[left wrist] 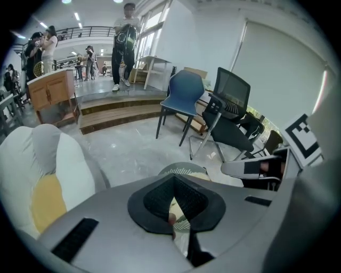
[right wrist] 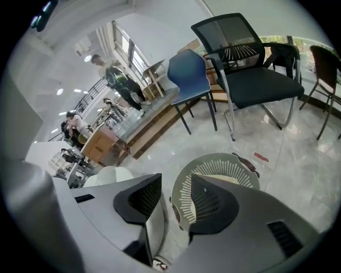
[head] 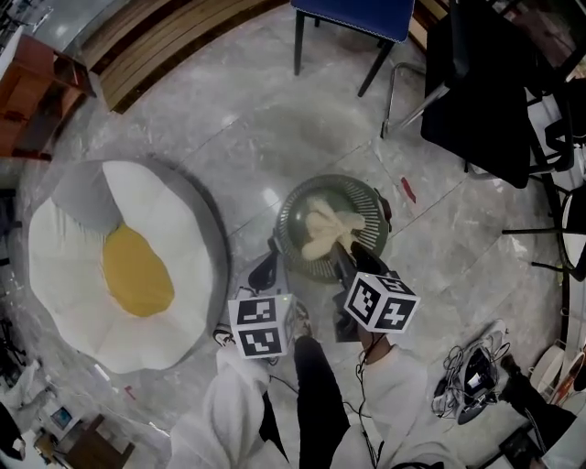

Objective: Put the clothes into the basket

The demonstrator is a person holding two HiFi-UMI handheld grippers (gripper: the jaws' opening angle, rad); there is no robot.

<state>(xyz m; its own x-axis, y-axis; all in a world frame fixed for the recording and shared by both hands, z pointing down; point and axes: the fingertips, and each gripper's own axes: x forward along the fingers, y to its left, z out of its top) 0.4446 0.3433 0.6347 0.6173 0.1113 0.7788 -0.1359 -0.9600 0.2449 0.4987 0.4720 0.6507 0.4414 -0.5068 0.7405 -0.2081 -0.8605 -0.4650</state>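
A round grey slatted basket [head: 286, 220] stands on the marble floor, and a pale yellow garment [head: 330, 229] lies bunched inside it. My right gripper [head: 346, 258] hangs over the basket's near rim. In the right gripper view its jaws [right wrist: 176, 186] stand open with nothing between them, and the basket [right wrist: 224, 160] shows through the gap. My left gripper [head: 264, 272] is just left of the basket, outside its rim. In the left gripper view its pads [left wrist: 160, 197] meet in a narrow V with nothing pinched. The basket's rim [left wrist: 184, 170] lies beyond them.
A big fried-egg-shaped cushion [head: 119, 261] fills the floor at left. A blue chair [head: 352, 18] and a black office chair [head: 485, 82] stand beyond the basket. A small red scrap [head: 408, 190] lies right of the basket. Cables and gear [head: 472, 371] lie at lower right.
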